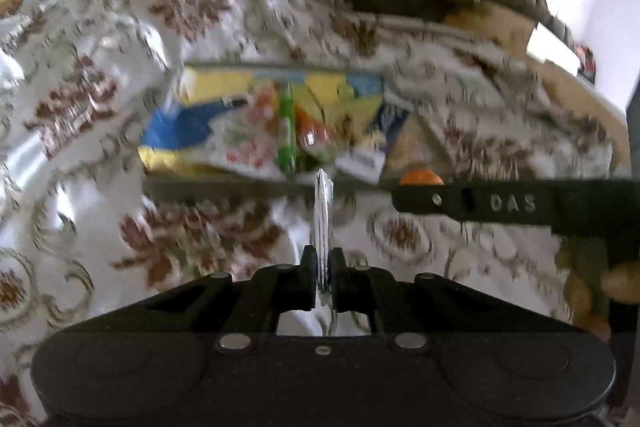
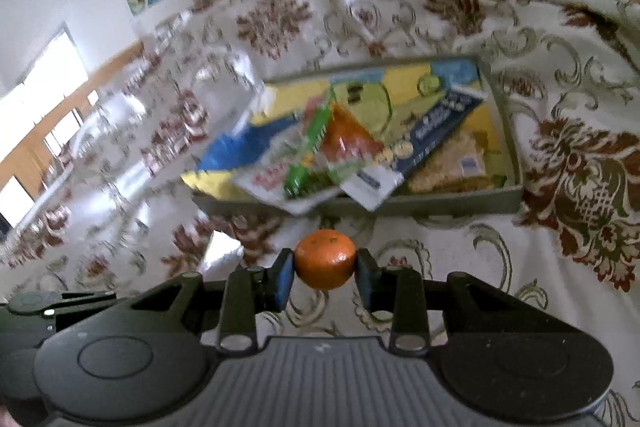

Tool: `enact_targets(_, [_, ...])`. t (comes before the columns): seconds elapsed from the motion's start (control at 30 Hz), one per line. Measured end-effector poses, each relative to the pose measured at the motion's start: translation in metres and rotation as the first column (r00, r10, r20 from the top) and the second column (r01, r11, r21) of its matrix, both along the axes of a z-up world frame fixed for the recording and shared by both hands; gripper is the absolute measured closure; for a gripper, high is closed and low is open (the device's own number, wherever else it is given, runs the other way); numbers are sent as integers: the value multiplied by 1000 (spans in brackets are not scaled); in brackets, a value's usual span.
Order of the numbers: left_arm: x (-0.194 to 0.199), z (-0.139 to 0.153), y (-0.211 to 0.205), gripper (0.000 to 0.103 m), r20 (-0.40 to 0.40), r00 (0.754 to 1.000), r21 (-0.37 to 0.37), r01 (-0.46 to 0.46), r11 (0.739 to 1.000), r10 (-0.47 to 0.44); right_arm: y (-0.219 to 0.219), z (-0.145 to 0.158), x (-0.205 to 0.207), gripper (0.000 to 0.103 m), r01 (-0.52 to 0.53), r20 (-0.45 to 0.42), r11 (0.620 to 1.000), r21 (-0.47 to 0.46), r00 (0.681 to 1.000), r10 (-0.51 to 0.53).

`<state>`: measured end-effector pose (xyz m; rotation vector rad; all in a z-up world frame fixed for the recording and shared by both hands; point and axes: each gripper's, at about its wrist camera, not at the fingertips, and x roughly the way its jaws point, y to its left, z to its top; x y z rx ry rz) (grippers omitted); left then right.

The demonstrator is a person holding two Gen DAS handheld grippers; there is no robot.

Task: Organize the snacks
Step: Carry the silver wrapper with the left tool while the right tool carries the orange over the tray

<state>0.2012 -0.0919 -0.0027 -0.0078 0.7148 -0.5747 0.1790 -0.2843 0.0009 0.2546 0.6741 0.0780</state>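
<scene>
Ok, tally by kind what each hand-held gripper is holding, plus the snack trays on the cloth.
Orange, in the right hand-held gripper: 1
Thin shiny packet, seen edge-on, in the left hand-held gripper: 1
Tray of snack packets: 1
Total: 3

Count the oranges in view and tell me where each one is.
1. The orange is clamped in the right hand-held gripper, held in front of the snack tray. More could be hidden under the packets in the tray.
</scene>
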Motion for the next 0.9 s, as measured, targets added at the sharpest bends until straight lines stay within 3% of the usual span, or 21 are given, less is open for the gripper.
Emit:
enact_targets(0.23, [21, 36, 9, 97, 64, 995, -80, -73, 994, 78, -5, 21, -2, 67, 17, 155, 998, 66, 988, -28])
enact_targets(0.4, [50, 48, 4, 97, 115, 987, -63, -102, 993, 109, -11, 26, 18, 66, 30, 209, 996, 79, 977, -46])
enact_targets(0.9, [135, 30, -19, 97, 111, 984, -17, -136, 991, 137, -21, 18, 82, 66, 67, 245, 995, 72, 966, -83])
